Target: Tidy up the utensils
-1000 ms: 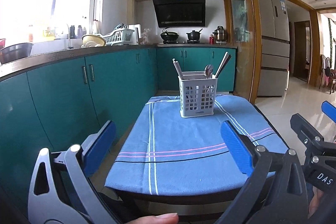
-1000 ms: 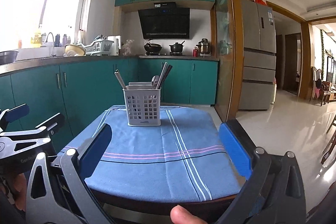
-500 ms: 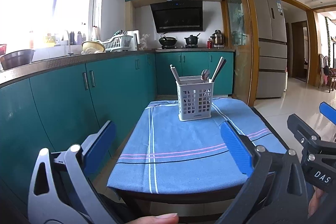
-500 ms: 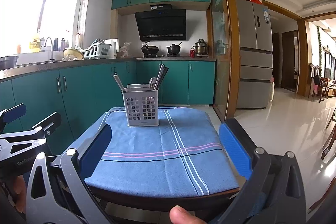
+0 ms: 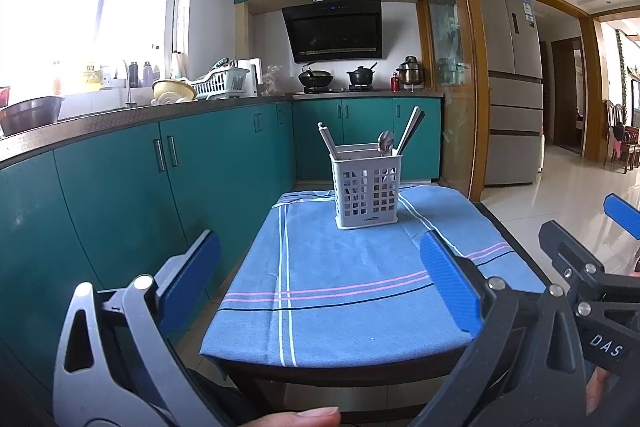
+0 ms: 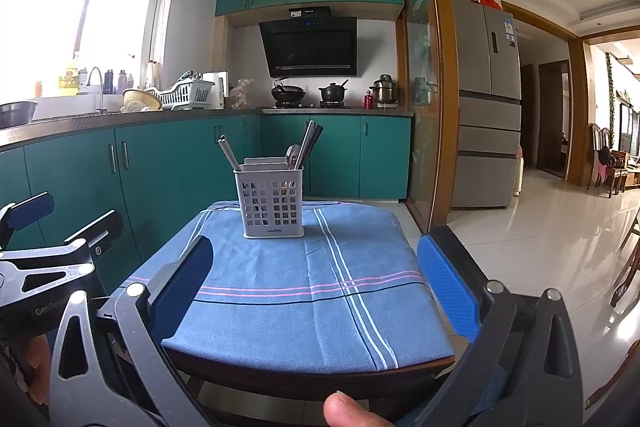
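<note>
1. A pale grey perforated plastic utensil caddy point(image 5: 367, 190) stands upright at the far end of the blue striped cloth point(image 5: 340, 279) that covers the small dark wooden surface point(image 6: 304, 381).
2. Inside it, handles rise above the rim: a light-coloured pair of chopsticks point(image 5: 327, 139) leans left, a darker pair of chopsticks point(image 5: 409, 133) leans right, and one shiny metal spoon point(image 5: 386, 142) stands beside the darker pair. That makes one spoon and two bundles of sticks; the exact number of sticks per bundle is too small to tell.
3. No loose utensil lies on the cloth in either view, so the utensils already sit gathered in the caddy. This fits a sorting that is finished, or one where they have yet to be taken out and regrouped by compartment.
4. The left tongs point(image 5: 320, 279) are released, blue pads spread wide, holding nothing, at the near edge of the surface and well apart from the caddy.
5. The right tongs point(image 6: 316, 277) are likewise spread and empty, just beside the left ones.
6. Should any piece need handling, I judge it best to come in from above and pinch a single handle near its top, steadying the light caddy with the other tongs so it does not tip or slide on the cloth.
7. Count: one caddy, one cloth, two tongs.
</note>
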The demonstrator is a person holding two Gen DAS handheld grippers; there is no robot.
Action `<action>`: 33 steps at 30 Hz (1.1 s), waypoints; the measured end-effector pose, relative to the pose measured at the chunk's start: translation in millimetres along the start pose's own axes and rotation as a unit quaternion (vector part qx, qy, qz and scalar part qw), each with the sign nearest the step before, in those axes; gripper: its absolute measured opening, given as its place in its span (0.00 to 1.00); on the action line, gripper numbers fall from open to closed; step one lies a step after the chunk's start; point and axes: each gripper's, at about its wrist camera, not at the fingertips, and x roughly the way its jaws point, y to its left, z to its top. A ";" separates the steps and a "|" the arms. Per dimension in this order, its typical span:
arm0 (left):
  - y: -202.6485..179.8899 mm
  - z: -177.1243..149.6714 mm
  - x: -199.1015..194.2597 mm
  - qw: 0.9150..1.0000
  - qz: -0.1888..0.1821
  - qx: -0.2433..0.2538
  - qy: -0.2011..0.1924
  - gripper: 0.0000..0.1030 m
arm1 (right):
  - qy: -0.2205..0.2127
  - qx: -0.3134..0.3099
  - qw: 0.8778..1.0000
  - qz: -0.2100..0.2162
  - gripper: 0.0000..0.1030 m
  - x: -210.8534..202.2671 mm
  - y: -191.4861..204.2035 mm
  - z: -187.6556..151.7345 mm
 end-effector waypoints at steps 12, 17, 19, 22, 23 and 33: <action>-2.2 -0.3 -1.1 1.000 -0.001 0.000 0.001 0.96 | 0.001 -0.001 1.000 -0.002 0.97 -1.6 1.7 -1.6; -3.6 -1.7 -0.6 1.000 -0.002 0.000 0.003 0.96 | 0.003 -0.001 1.000 -0.001 0.97 -2.1 -0.2 -1.9; -5.3 -2.9 -1.1 1.000 -0.002 0.000 0.003 0.96 | 0.004 -0.001 1.000 -0.001 0.97 -2.8 -0.9 -2.4; -5.3 -2.8 -0.9 1.000 -0.002 0.000 0.004 0.96 | 0.004 -0.001 1.000 -0.001 0.97 -3.2 -1.2 -2.2; -6.0 -3.2 0.1 1.000 -0.003 0.000 0.004 0.96 | 0.004 -0.001 1.000 -0.001 0.97 -3.0 -1.4 -2.3; -7.6 -10.7 11.1 1.000 -0.001 0.003 0.011 0.96 | 0.015 0.000 1.000 -0.001 0.97 6.4 -6.6 -3.5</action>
